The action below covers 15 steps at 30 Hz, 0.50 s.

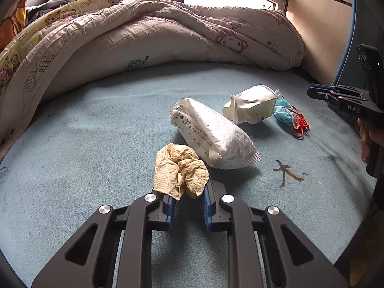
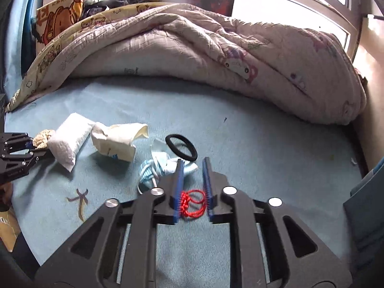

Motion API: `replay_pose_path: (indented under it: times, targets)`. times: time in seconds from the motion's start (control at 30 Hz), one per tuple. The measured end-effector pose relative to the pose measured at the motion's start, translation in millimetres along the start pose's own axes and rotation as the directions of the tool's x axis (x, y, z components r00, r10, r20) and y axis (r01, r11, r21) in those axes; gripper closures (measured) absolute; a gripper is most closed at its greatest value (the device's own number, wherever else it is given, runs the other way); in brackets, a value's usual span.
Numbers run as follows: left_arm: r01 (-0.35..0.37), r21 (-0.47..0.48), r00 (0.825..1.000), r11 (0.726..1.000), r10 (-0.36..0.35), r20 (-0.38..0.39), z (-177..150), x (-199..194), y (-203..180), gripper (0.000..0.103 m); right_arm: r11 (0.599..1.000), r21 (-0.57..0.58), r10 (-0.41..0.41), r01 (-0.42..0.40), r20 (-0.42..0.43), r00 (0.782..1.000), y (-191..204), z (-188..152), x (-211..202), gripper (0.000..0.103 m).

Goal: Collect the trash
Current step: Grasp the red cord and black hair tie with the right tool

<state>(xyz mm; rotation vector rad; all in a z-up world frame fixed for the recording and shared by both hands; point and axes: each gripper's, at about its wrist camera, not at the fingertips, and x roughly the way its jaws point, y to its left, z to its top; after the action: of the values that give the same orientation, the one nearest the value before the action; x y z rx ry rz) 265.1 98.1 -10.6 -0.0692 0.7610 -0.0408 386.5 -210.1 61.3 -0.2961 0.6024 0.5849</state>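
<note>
On the blue bed sheet, near its front edge, my left gripper (image 1: pixel 186 193) has its fingers pinched on a crumpled tan paper towel (image 1: pixel 178 168). Just beyond lies a white packet (image 1: pixel 213 134), then a crushed white paper cup (image 1: pixel 252 106) and a blue face mask (image 2: pixel 156 168). My right gripper (image 2: pixel 193 187) stands parted, pads clear of the red string (image 2: pixel 192 202) lying between them (a black hair ring (image 2: pixel 181 147) sits just ahead). A bunched quilt (image 2: pixel 192 55) blocks the far side.

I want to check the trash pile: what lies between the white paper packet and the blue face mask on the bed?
A crumpled cream paper bag lies between the white packet and the blue mask; both views show it.
</note>
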Motion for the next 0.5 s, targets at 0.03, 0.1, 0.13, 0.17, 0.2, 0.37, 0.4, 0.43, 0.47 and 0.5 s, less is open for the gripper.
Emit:
replay_pose_path:
  times: [0.03, 0.1, 0.13, 0.17, 0.2, 0.37, 0.4, 0.43, 0.47, 0.5]
  targets:
    - [0.003, -0.005, 1.000, 1.000, -0.003, 0.001, 0.1, 0.0, 0.7, 0.086, 0.999, -0.030, -0.017, 0.017, -0.015, 1.000, 2.4, 7.0, 7.1, 0.030]
    - [0.009, -0.009, 1.000, 1.000, -0.009, 0.004, -0.1, -0.7, 1.4, 0.086, 0.991, -0.127, -0.056, 0.052, -0.022, 0.998, 13.4, 15.5, 21.2, 0.025]
    - [0.011, -0.010, 1.000, 1.000, -0.011, 0.003, -0.9, -1.6, 1.9, 0.086, 0.984, -0.167, -0.061, 0.055, -0.031, 0.998, 17.8, 19.8, 30.4, 0.025]
    - [0.015, -0.010, 1.000, 1.000, -0.015, 0.003, -0.7, -1.6, 2.0, 0.086, 0.978, -0.197, -0.074, 0.065, -0.038, 0.997, 21.5, 23.5, 39.0, 0.028]
    - [0.020, -0.010, 1.000, 1.000, -0.020, 0.002, -0.8, -1.5, 2.2, 0.086, 0.975, -0.209, -0.086, 0.075, -0.045, 0.995, 23.7, 26.4, 46.4, 0.030]
    - [0.047, -0.013, 0.999, 0.999, -0.047, -0.005, -0.6, -0.9, 2.7, 0.086, 0.975, -0.218, -0.057, 0.030, -0.119, 0.991, 31.7, 30.8, 81.9, 0.051]
    - [0.049, -0.013, 0.999, 0.999, -0.049, -0.005, -0.6, -0.8, 2.5, 0.086, 0.979, -0.202, -0.047, 0.021, -0.126, 0.991, 31.4, 31.5, 85.2, 0.070]
    - [0.049, -0.012, 0.999, 0.999, -0.049, -0.006, -0.7, -0.9, 1.8, 0.086, 0.985, -0.174, -0.041, 0.019, -0.125, 0.991, 28.9, 33.3, 86.4, 0.077]
    - [0.049, -0.010, 0.999, 0.999, -0.049, -0.006, -0.7, -1.0, 1.3, 0.086, 0.990, -0.137, -0.028, 0.012, -0.120, 0.992, 25.5, 35.2, 85.4, 0.081]
    - [0.048, -0.009, 0.999, 0.999, -0.048, -0.005, -1.3, -0.9, 1.2, 0.086, 0.993, -0.115, -0.010, -0.003, -0.113, 0.994, 23.7, 35.8, 83.2, 0.085]
